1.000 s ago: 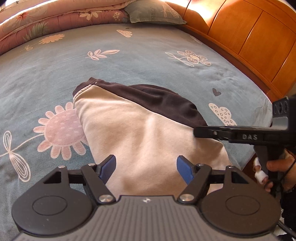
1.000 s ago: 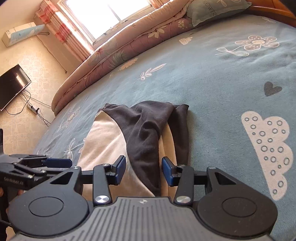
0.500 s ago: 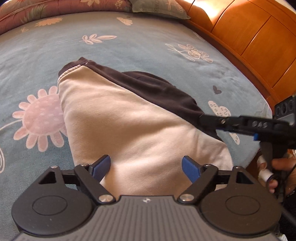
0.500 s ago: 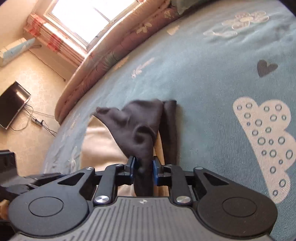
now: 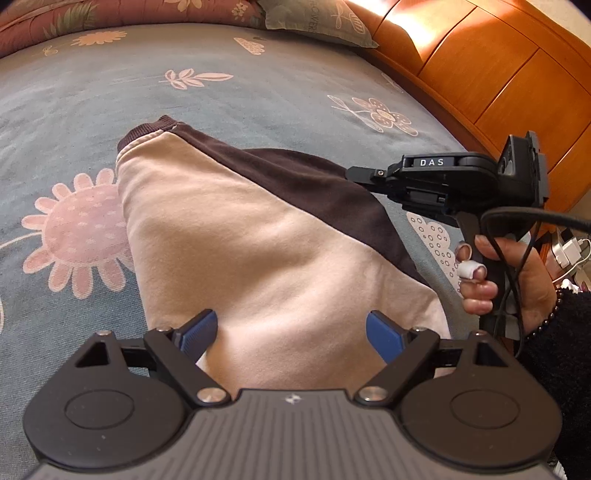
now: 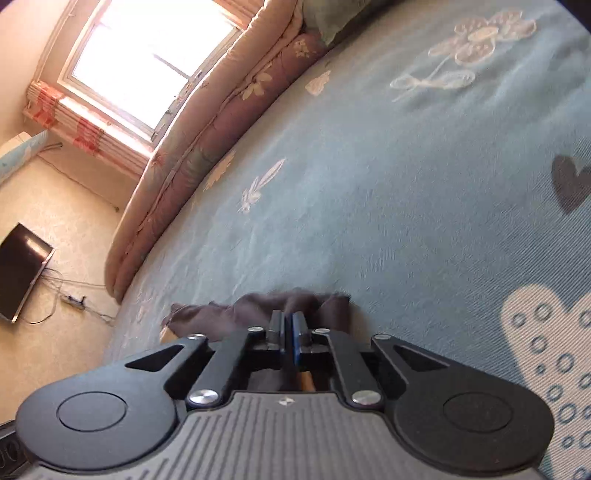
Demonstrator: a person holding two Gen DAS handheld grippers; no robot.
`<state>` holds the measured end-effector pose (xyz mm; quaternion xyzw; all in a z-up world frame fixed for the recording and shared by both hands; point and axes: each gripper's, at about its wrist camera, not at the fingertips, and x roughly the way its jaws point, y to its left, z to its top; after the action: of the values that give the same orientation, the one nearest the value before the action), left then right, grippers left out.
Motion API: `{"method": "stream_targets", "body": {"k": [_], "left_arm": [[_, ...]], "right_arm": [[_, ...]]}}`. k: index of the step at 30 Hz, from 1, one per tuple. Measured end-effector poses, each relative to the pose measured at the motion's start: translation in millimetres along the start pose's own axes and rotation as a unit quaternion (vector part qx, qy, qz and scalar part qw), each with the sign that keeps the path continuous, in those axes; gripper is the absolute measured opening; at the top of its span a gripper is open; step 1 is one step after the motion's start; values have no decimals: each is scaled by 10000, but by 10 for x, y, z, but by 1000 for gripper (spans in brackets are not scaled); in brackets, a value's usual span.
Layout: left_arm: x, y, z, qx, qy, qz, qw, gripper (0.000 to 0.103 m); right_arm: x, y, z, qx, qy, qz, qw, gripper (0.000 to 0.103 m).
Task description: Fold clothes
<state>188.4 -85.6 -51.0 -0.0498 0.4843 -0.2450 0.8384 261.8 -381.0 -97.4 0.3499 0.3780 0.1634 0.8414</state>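
A cream garment (image 5: 240, 236) with a dark brown side panel (image 5: 314, 184) lies flat on the blue flowered bedspread (image 5: 258, 92). My left gripper (image 5: 291, 328) hovers over the garment's near cream end. Its jaws are opening, the cloth lies under the gap, and the blue pads (image 5: 199, 328) do not press on it. In the left wrist view my right gripper (image 5: 352, 172) reaches in from the right, held by a person's hand (image 5: 517, 273), its tip at the brown panel's far edge. In the right wrist view that right gripper (image 6: 288, 325) is shut on the bunched brown fabric (image 6: 236, 310).
An orange wooden headboard (image 5: 498, 74) runs along the bed's right side. A grey pillow (image 5: 314, 22) and a rolled floral quilt (image 6: 207, 122) lie at the far end. Off the bed's left side are the floor, a dark TV (image 6: 22, 273) and a bright window (image 6: 147, 55).
My right gripper's jaws came together on the brown fabric, rolled, and swept sideways with it. My left gripper's jaws spread wider over the cream cloth.
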Motion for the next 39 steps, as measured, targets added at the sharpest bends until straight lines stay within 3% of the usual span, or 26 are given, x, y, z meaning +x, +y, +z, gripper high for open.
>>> {"method": "stream_targets", "body": {"k": [2,5,8,13,17,19,21,22,28,32,35,39], "left_arm": [[-29,-17,2,-16,-32,56,10000,87],[-150,-45,-2,19,-180,72,9998,87],[-270,-47,-14,4,-288,171,9994,87],[-361,-49,-85,-63,-280,408,9988,87],[-414,-113,-170,2,-254,420,9988,87],[-429,-151,-198,52,-232,452,9987,87],[-458,-191,-215,103,-220,488,9985,87],[-481,-214,-215,144,-221,499,9984,87],[-593,-363,-159,507,-345,359,9975,88],[-256,-370,-212,663,95,314,9973,88],[-11,-343,-333,797,541,442,9944,87],[-230,-398,-212,1196,210,238,9923,88]], "right_arm": [[-60,-2,19,-24,-15,-118,9999,8],[-336,56,-52,-281,90,114,9995,15],[-673,112,-236,-559,199,174,9981,37],[-1107,80,-772,-623,567,194,9963,39],[-1173,89,-1128,-792,723,115,9942,45],[-1129,111,-1259,-1006,775,-92,9919,45],[-1091,148,-1321,-1236,724,-302,9892,14],[-1102,163,-1314,-1245,691,-319,9893,13],[-1382,268,-1080,-1519,453,-482,9862,13],[-1257,137,-1172,-1438,934,-558,9836,14],[-1225,82,-1228,-1359,1008,-593,9838,20],[-1434,220,-999,-1450,553,-422,9870,37]]}}
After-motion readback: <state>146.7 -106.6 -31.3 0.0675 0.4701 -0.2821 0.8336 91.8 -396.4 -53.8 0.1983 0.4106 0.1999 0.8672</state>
